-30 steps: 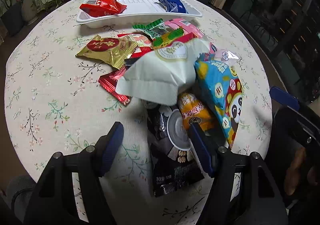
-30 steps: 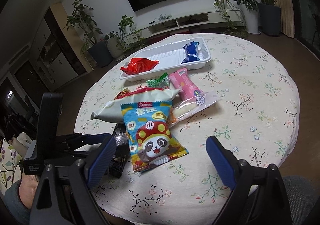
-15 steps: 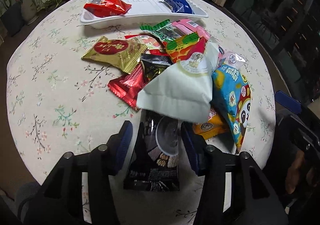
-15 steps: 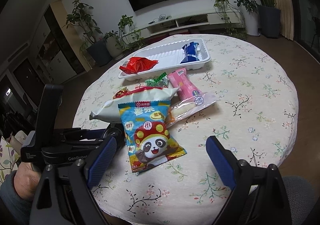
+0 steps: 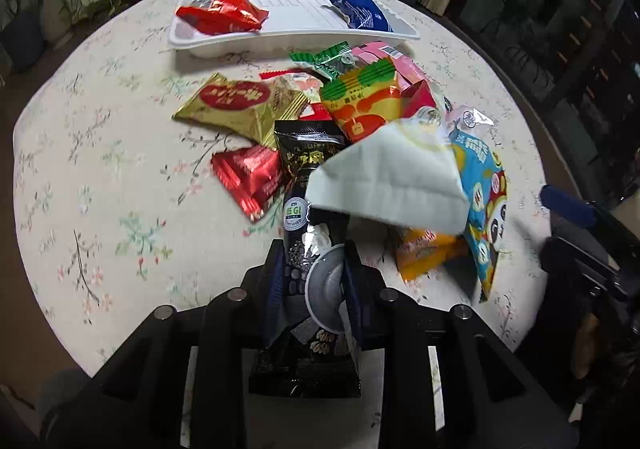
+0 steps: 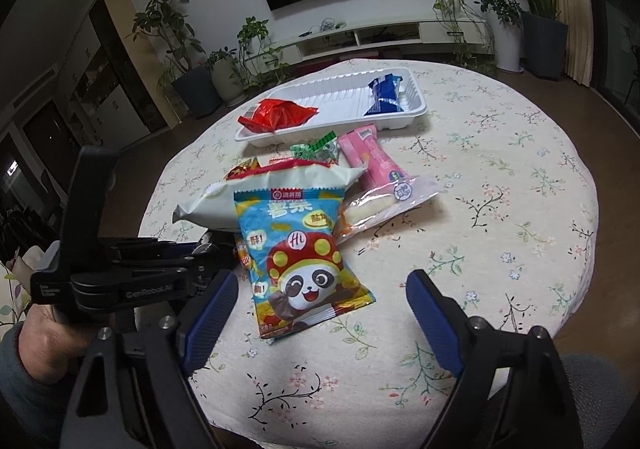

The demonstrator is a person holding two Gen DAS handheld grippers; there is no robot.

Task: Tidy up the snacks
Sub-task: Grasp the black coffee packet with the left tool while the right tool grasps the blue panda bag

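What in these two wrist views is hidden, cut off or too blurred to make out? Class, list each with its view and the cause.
- Left wrist view: the orange packet lies mostly under the white bag.
- Left wrist view: the black packet is partly covered by the left gripper; its small print is unreadable.
- Right wrist view: the pile behind the panda bag is hidden.
- Right wrist view: the right gripper base is cut off by the bottom edge.

Left tongs (image 5: 314, 281) closed onto black snack pack (image 5: 310, 249) (previously wide apart).
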